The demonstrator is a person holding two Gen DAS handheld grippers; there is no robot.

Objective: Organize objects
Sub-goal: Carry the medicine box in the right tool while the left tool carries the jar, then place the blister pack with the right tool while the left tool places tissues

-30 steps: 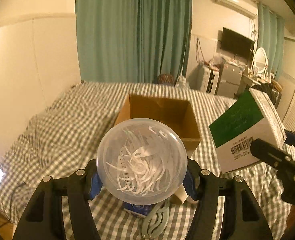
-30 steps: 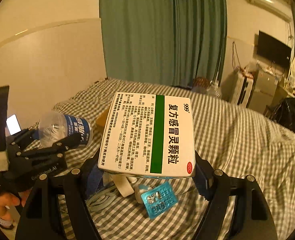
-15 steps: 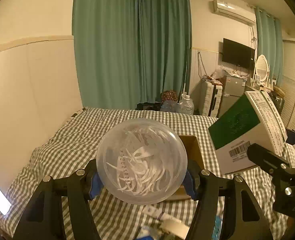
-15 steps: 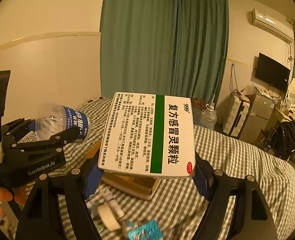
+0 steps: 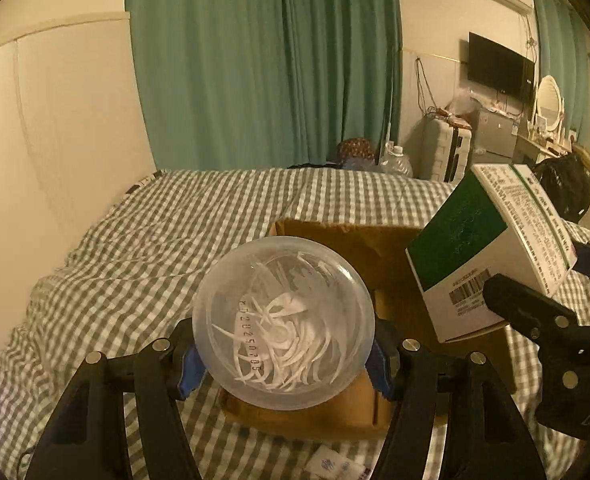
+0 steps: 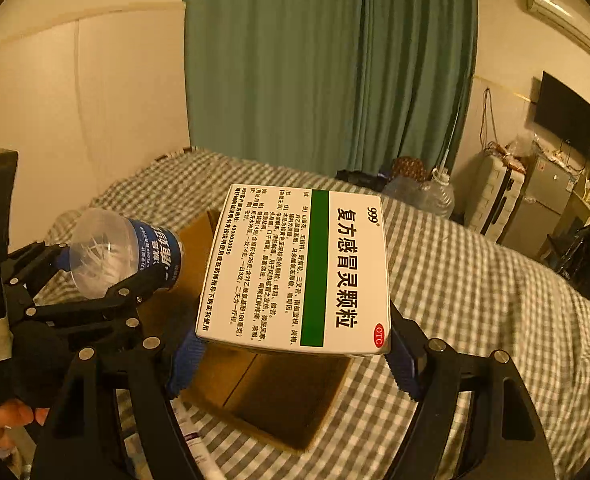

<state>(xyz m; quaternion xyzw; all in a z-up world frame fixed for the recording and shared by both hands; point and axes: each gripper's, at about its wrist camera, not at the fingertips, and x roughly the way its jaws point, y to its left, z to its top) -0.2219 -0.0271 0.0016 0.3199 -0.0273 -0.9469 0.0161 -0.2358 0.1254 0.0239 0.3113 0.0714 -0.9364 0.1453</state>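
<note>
Checked bed [image 5: 143, 240] below (both loaded): jar [image 5: 283, 322], medicine box [image 6: 299, 272].

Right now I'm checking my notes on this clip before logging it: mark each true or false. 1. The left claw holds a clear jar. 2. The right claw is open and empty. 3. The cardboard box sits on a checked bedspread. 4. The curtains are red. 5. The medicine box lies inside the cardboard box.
1. True: the left claw is shut on the clear jar.
2. False: the right claw is shut on the medicine box.
3. True: the cardboard box rests on the checked bedspread.
4. False: the curtains are green.
5. False: the medicine box is held above it.
</note>
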